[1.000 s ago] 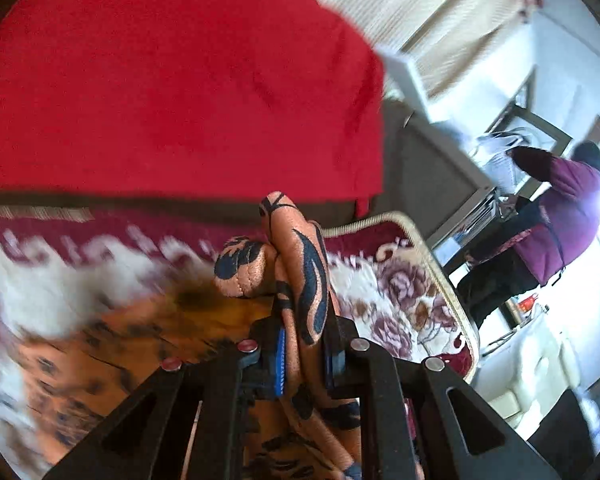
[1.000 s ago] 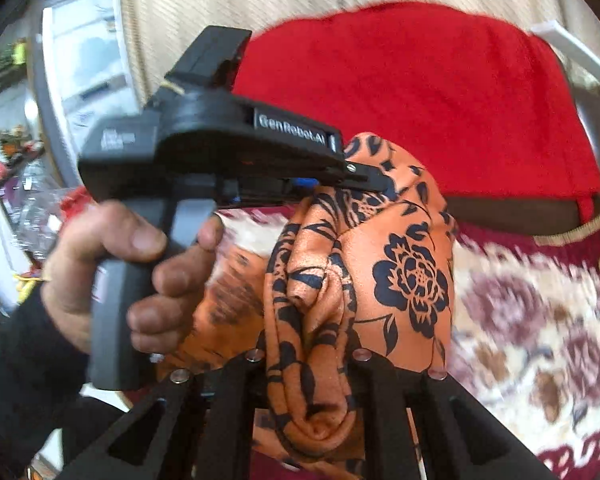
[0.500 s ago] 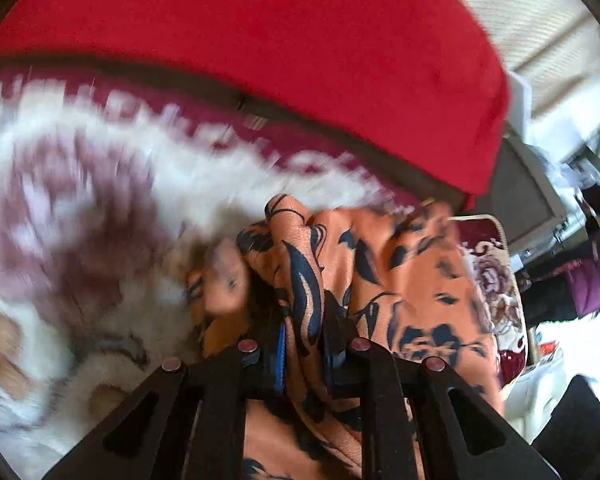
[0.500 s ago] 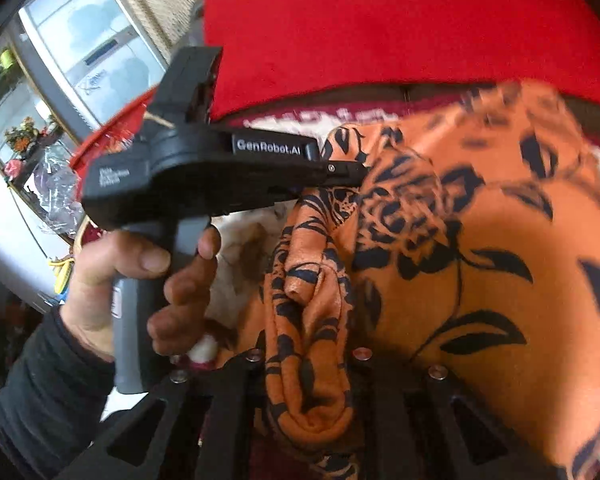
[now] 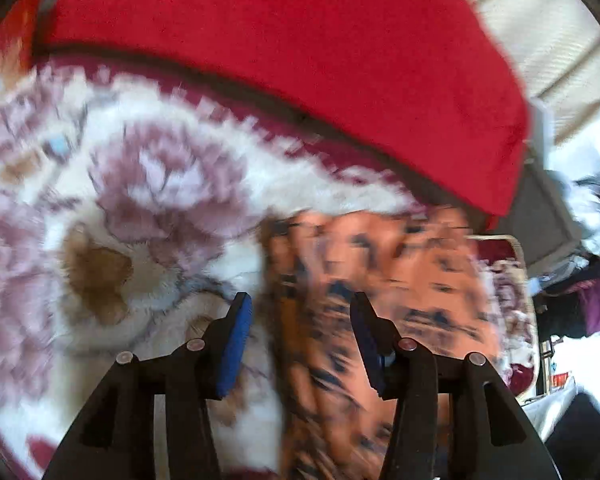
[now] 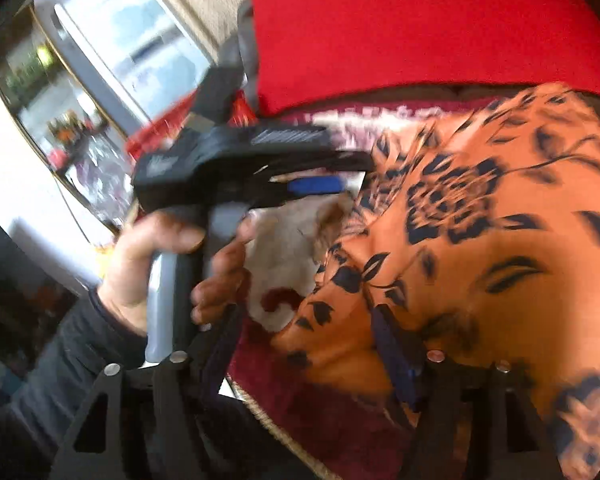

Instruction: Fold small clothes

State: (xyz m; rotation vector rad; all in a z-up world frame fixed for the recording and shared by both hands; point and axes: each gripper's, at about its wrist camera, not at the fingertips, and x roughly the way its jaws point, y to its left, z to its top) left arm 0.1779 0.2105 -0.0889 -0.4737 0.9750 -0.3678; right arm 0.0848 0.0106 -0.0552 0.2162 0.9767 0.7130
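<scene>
— Both claws stood spread: the left gripper (image 5: 300,316) gaped over the orange floral garment (image 5: 380,288), and the right gripper (image 6: 300,332) gaped above that cloth (image 6: 480,240), holding nothing.

— Any writing?

— Pale lettering on the left tool's body (image 6: 288,136), too blurred to read.

— Where did the garment lie?

— On the flowered blanket (image 5: 140,200), near the red cushion (image 5: 300,60). Only the right view showed the hand (image 6: 172,264) and a window (image 6: 140,40).
</scene>
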